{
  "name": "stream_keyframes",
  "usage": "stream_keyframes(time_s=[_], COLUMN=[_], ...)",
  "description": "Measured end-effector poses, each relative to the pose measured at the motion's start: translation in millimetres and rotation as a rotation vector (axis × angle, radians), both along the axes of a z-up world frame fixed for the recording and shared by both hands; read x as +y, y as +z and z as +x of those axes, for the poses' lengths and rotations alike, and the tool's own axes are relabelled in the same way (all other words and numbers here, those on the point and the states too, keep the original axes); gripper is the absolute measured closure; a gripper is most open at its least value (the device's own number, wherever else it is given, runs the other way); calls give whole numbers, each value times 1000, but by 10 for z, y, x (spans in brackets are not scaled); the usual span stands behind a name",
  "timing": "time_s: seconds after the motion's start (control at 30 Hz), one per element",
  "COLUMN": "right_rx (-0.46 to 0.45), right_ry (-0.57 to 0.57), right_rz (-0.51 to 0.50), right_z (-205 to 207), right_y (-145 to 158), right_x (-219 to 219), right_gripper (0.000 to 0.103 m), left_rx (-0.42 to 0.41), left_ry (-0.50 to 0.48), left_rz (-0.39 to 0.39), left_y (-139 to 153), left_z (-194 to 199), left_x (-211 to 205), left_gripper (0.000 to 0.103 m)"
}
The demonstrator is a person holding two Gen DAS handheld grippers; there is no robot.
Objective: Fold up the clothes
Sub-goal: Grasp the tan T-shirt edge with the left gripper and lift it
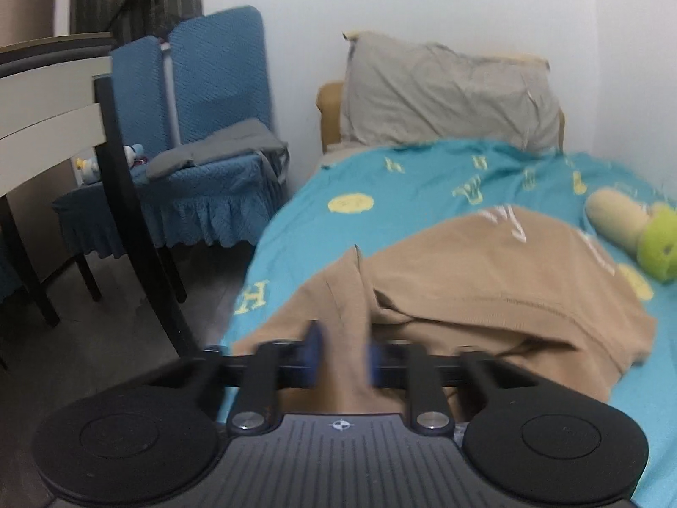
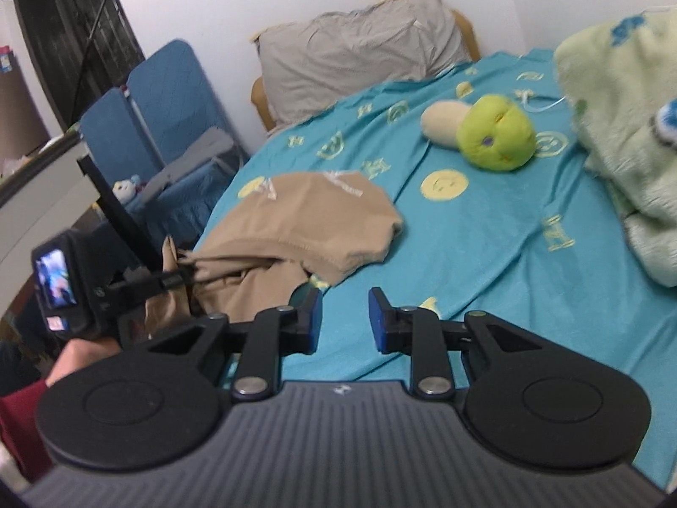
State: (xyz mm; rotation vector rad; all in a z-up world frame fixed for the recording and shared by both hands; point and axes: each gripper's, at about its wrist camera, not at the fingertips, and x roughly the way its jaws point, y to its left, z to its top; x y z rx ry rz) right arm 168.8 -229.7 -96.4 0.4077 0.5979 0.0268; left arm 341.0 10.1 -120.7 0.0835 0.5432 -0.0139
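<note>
A tan garment (image 1: 486, 288) lies crumpled on the turquoise bedsheet (image 1: 402, 186) near the bed's left edge. My left gripper (image 1: 342, 360) is shut on a fold of the tan garment, with cloth pinched between its blue pads and lifted a little. In the right wrist view the tan garment (image 2: 304, 224) lies ahead and to the left, with the left gripper's body (image 2: 105, 288) holding its near edge. My right gripper (image 2: 345, 317) is open and empty, over bare bedsheet (image 2: 486, 245) just right of the garment.
A grey pillow (image 1: 448, 93) leans on the headboard. A green and cream plush toy (image 2: 486, 127) lies mid-bed. A fluffy pale green blanket (image 2: 626, 127) is heaped at the right. Blue-covered chairs (image 1: 203, 135) and a table (image 1: 50, 97) stand left of the bed.
</note>
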Motion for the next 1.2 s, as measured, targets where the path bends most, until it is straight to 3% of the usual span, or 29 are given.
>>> stream_keyframes(time_s=[0.17,0.4,0.53,0.6,0.73,0.8,0.87,0.93,0.97,1.0,1.1,1.2], right_rx=[-11,-124,-171,-194,-191,-185,-184,-182,-180,-176,-168,-139], right_ry=[1,-12,-21,-26,-17,-7,-4,-6,-9,-11,-14,-33], right_rz=[-24,-78,-84,-87,-61,-71,-75,-60,-48,-33,7,-4], right_z=[35,-201,-374,-461,-585,-639,-696,-742,-756,-761,-736,-640], right_y=[-38,165,321,399,460,462,468,473,474,473,461,408], right_x=[38,61,73,79,110,153,171,155,138,118,85,95], right_gripper=[75,75,75,75,75,75,74,74,74,74,74,74], left_rx=[-104,-157,-125,-34,160,197,183,149,121,92,21,25], left_ry=[-59,-165,-215,-220,-189,-186,-195,-216,-236,-255,-338,-395], left_rz=[-76,-137,-90,-41,58,62,54,58,72,85,154,204], left_y=[347,987,1171,1077,686,645,757,894,967,1040,1102,871], left_z=[-622,-1672,-2218,-2404,-2468,-2459,-2447,-2425,-2406,-2388,-2276,-1984], left_x=[136,301,400,457,565,564,503,420,368,316,38,-259], left_gripper=[101,101,101,101,100,96,93,74,55,46,41,41])
